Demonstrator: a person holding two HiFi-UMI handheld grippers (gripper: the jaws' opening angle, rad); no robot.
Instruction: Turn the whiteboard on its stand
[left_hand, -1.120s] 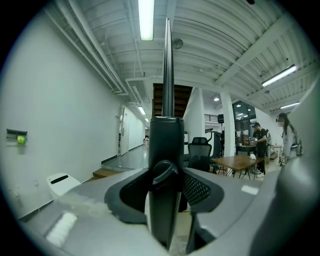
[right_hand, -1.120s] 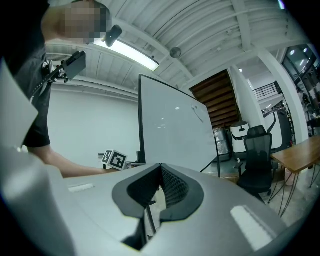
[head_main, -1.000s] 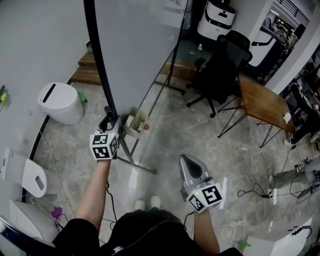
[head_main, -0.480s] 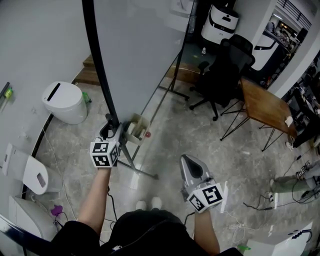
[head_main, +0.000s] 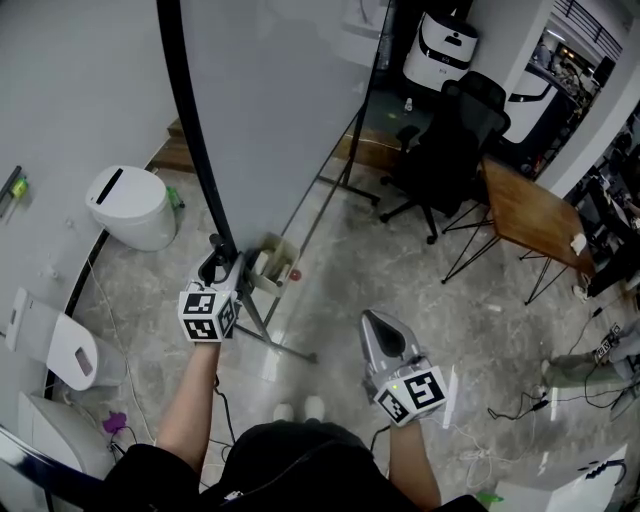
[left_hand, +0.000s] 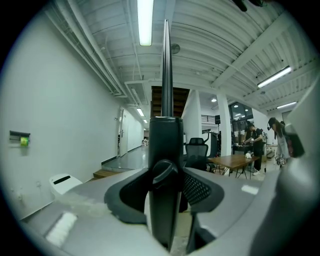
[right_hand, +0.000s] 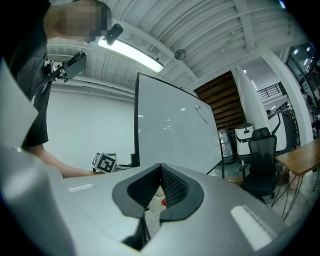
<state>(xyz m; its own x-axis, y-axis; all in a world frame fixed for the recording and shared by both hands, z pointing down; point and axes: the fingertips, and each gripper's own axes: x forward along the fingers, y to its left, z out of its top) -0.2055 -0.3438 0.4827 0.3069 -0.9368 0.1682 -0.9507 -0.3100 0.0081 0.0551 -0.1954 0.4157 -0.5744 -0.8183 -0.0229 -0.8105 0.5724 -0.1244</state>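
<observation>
Whiteboard (head_main: 280, 100): large panel, pale grey-white face, blank apart from faint reflections and a thin mark near the top R corner in the right gripper view (right_hand: 170, 130). It stands upright on the floor (head_main: 400, 290) directly ahead of the person, filling the upper centre of the head view. Black frame (head_main: 195, 130) runs along the near L edge; in the left gripper view the frame (left_hand: 166, 75) shows as a narrow black bar rising straight up the centre, i.e. the panel is seen edge-on there. Stand (head_main: 262, 322): thin grey metal legs and braces, spread on the floor below the panel, w/ a further leg at the far side. A small pale box (head_main: 270, 258) sits at the board's lower edge, just beside a small red item (head_main: 293, 273). L tool (head_main: 218, 262): at the bottom of the near frame edge; jaws set fairly wide apart, one each side of the frame, closed on it (left_hand: 167, 185). A black knob (left_hand: 162, 172) on the frame sits between the jaws. R tool (head_main: 374, 322): held low and well apart from the board, over bare floor; jaw tips together, nothing held (right_hand: 161, 167). Also in view: white bin (head_main: 125, 205) L of the board, black office chair (head_main: 450, 140) to the R.
</observation>
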